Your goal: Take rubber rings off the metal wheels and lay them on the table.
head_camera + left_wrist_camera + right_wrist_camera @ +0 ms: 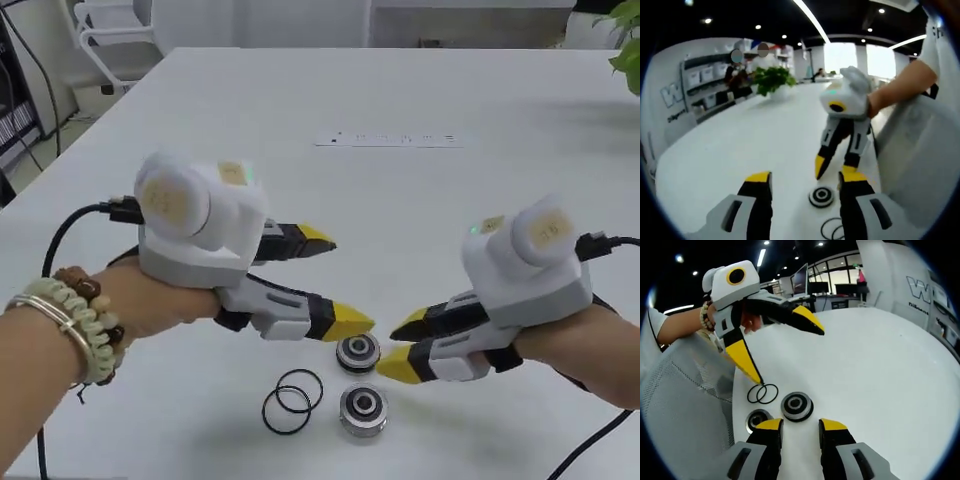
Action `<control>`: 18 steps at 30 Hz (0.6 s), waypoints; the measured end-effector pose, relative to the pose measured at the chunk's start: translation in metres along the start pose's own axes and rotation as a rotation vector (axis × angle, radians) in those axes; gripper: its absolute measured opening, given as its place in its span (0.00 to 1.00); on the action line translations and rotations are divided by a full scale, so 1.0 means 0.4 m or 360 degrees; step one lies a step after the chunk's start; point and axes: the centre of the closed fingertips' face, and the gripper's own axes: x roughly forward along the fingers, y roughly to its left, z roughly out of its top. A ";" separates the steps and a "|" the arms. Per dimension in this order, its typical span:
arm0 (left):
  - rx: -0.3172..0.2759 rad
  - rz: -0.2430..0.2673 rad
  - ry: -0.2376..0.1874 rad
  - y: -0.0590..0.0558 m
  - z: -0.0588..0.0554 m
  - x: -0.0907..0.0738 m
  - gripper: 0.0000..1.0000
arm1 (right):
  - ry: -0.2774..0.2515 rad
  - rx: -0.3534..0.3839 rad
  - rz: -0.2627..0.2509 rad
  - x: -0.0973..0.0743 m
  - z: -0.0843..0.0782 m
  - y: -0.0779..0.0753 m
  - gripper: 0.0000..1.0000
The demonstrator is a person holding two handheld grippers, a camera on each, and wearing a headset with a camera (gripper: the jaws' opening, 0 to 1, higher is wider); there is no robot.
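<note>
Two metal wheels (357, 352) (363, 410) lie flat on the white table (400, 220), near its front. Just left of them, two thin black rubber rings (292, 399) lie overlapping on the tabletop. My left gripper (342, 281) hovers above and left of the wheels, its jaws wide open and empty. From the right, my right gripper (398, 347) points at the farther wheel, open with a small gap and holding nothing. In the right gripper view both wheels (797, 406) (758, 420) sit just ahead of the right gripper (801, 424), the rings (762, 393) beyond. One wheel (821, 196) lies between the left gripper's fingertips (758, 177).
A flat white strip (390, 139) lies farther back on the table. Black cables (70, 225) trail from both grippers. A white chair (110, 30) stands beyond the far left corner, and plant leaves (628, 55) reach in at the far right.
</note>
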 end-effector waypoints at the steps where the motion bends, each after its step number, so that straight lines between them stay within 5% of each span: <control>1: -0.0005 0.0002 0.0000 -0.001 -0.007 0.001 0.50 | 0.0003 -0.0003 0.0001 0.002 -0.001 0.000 0.27; 6: 0.0001 -0.0012 0.0091 -0.009 -0.057 0.011 0.46 | 0.0004 -0.0020 0.0005 0.008 0.002 0.005 0.26; 18: 0.0100 -0.0059 0.0200 -0.045 -0.096 0.047 0.28 | 0.0014 -0.0052 0.0003 0.017 0.003 0.009 0.25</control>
